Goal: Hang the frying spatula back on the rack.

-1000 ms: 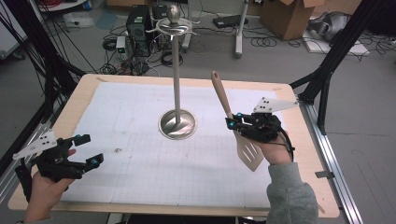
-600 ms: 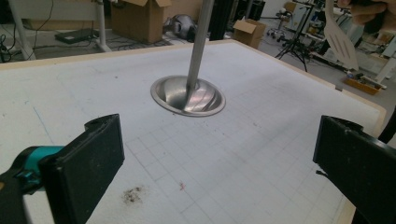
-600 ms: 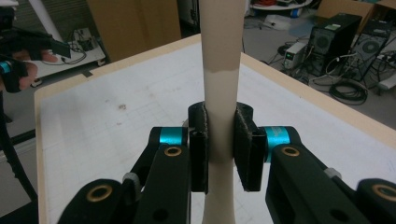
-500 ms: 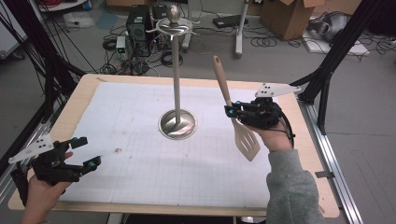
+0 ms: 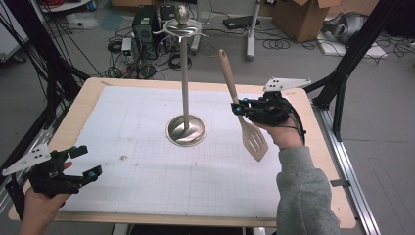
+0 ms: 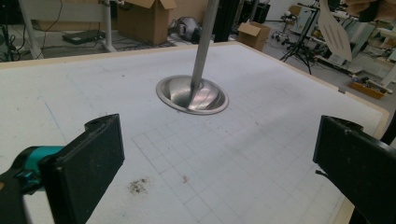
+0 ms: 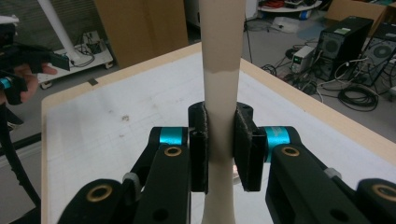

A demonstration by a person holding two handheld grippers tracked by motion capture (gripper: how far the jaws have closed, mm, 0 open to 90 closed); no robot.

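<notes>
Spatula [image 5: 242,110] hangs at centre right of the high view, blade down above the bench [image 5: 147,166], clamped at its handle by the right gripper [image 5: 240,108]. Utensil stand [image 5: 185,88] rises just left; a swing could topple it. Left gripper [image 5: 83,161], lower left, jaws wide, holds nothing.

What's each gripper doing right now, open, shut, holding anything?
Left gripper: open, jaws wide apart, nothing between them.
Right gripper: shut on the slotted spatula, gripping its handle, blade hanging down above the table.

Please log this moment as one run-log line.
right hand-held gripper: shut on spatula, lifted | left hand-held gripper: open, empty | stand: mid-table
</notes>
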